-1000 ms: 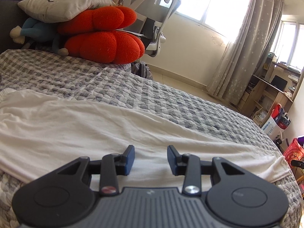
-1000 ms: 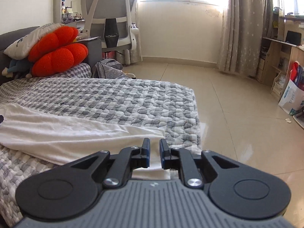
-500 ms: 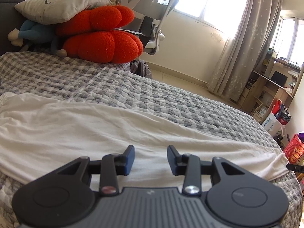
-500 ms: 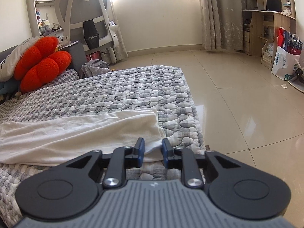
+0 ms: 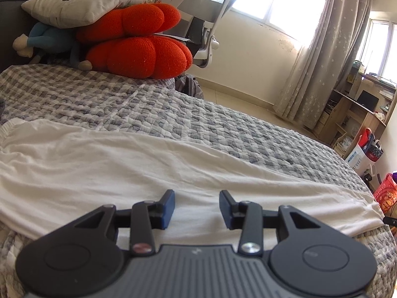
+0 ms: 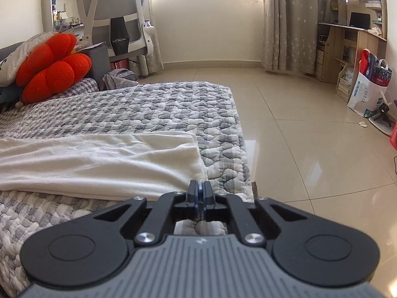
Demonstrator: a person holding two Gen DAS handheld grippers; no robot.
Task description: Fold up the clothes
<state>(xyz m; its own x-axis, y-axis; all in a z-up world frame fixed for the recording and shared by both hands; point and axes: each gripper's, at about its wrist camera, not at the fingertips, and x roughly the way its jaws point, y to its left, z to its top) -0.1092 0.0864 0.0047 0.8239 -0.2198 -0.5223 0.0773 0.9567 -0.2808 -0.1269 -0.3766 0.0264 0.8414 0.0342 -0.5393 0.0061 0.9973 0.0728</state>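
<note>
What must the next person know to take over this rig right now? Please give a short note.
Left hand-held gripper: open above the white garment, gripping nothing.
Right hand-held gripper: nearly shut at the garment's end corner by the bed edge, jaws opening. Whether cloth is between them cannot be seen.
Garment: lies as a long flat band across the checked quilt, seemingly folded once lengthwise.
Left to do: probably grip the ends and fold it shorter.

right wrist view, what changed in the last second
The right tool closed in on the near corner of the white garment and its jaws narrowed to almost touching. They are now easing open, and cloth between them is unclear. The left tool stayed open over the garment, which lies as before.
</note>
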